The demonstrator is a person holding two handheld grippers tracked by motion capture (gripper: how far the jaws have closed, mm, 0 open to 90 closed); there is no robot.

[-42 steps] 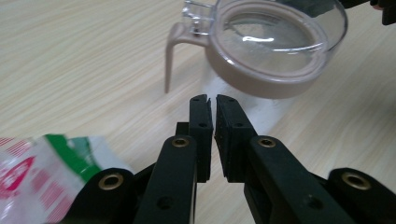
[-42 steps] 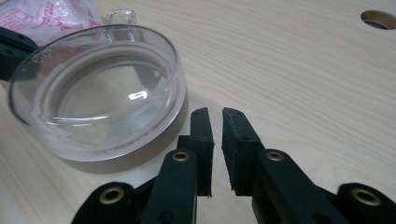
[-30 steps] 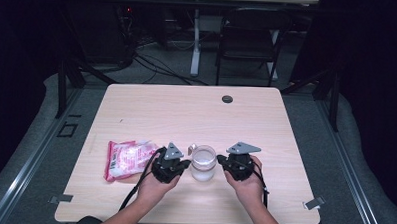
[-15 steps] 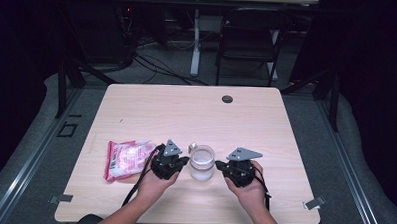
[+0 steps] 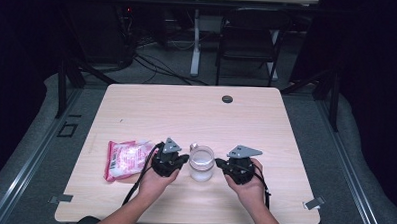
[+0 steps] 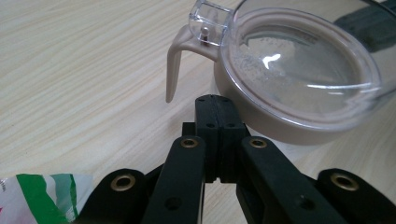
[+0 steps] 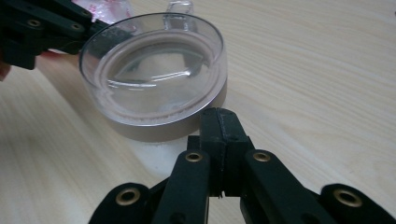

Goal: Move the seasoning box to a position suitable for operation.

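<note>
A small clear-lidded container [image 5: 201,163] with a beige base and a curved beige handle is seen sitting on the light wood table [image 5: 196,112], near the front edge, right between the two grippers. The left gripper [image 5: 181,160] is parked just beside it on one side and the right gripper [image 5: 220,164] on the other, tips pointed in at it. Both sets of jaws are clenched tight with nothing pinched between them; in the left gripper view the closed tips are seen right up against the base under the lid hinge, though actual contact can't really be told. A pink-and-white plastic packet [image 5: 126,158] is left lying just beyond the left gripper, well clear of the container. Farther back, a small dark round cap [image 5: 227,99] is set in the tabletop, nowhere near the action.
</note>
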